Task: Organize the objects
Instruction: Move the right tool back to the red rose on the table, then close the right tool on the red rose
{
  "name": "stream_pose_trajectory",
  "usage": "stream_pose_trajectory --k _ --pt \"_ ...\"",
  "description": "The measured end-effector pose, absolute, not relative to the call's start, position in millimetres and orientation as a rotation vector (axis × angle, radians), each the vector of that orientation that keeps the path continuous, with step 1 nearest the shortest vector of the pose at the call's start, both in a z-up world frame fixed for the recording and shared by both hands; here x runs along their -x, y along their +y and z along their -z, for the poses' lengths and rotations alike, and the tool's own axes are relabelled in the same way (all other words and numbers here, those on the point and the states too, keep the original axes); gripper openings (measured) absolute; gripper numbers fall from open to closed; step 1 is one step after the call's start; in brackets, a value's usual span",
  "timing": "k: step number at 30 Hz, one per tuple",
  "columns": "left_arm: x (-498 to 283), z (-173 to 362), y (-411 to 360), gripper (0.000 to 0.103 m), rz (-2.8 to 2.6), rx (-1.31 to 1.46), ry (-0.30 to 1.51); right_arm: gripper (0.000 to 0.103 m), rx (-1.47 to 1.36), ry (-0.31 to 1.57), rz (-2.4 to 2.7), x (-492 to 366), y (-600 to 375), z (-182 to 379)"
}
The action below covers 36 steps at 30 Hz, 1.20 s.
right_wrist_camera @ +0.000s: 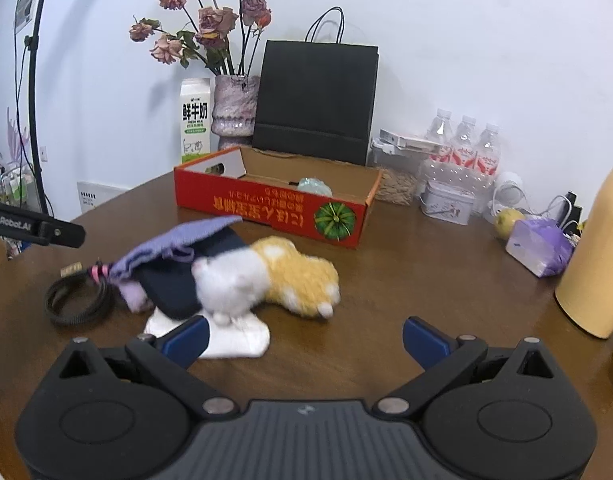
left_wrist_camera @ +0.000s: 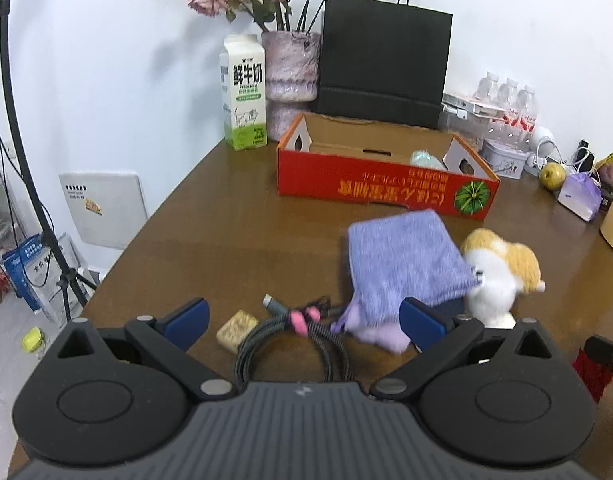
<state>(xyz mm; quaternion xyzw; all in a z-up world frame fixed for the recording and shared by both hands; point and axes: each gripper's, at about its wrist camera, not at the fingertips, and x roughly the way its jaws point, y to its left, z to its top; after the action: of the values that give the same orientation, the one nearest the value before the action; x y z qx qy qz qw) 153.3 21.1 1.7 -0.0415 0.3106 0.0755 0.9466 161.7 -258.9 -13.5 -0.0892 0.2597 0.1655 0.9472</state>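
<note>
A red cardboard box (left_wrist_camera: 386, 186) (right_wrist_camera: 266, 210) stands open on the brown table with a pale teal object (left_wrist_camera: 426, 159) (right_wrist_camera: 314, 187) inside. In front of it lie a purple cloth (left_wrist_camera: 406, 260) (right_wrist_camera: 178, 240), an orange and white plush cat (left_wrist_camera: 502, 268) (right_wrist_camera: 274, 276), a coiled black cable with a pink tie (left_wrist_camera: 290, 344) (right_wrist_camera: 76, 300), a small tan block (left_wrist_camera: 236, 328) and a white cloth (right_wrist_camera: 230, 338). My left gripper (left_wrist_camera: 304, 322) is open over the cable. My right gripper (right_wrist_camera: 304, 338) is open, just in front of the plush cat.
At the back stand a milk carton (left_wrist_camera: 243, 92), a vase of dried roses (left_wrist_camera: 292, 68), a black paper bag (left_wrist_camera: 382, 64), water bottles (left_wrist_camera: 506, 100), a tin (left_wrist_camera: 504, 158), a green apple (left_wrist_camera: 552, 175) and a purple packet (left_wrist_camera: 580, 196). A tan cylinder (right_wrist_camera: 598, 260) stands right. A tripod (left_wrist_camera: 22, 160) stands beyond the table's left edge.
</note>
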Motion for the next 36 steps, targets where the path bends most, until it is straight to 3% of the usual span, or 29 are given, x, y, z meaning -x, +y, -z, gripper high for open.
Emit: stream_pose_trajectory --k 31,34,36 --pt "-128.1 64.3 31.4 0.103 -0.111 0.111 0.668 0.103 0.182 0.597 -0.321 -145.3 -305.7 79.6" --pt "-128.2 65.1 32.0 0.103 -0.110 0.106 0.669 0.100 0.186 0.592 -0.334 -146.3 -304.6 78.9" --pt "-128.9 65.7 32.7 0.103 -0.112 0.103 0.669 0.091 0.189 0.586 -0.340 -147.4 -302.8 77.7"
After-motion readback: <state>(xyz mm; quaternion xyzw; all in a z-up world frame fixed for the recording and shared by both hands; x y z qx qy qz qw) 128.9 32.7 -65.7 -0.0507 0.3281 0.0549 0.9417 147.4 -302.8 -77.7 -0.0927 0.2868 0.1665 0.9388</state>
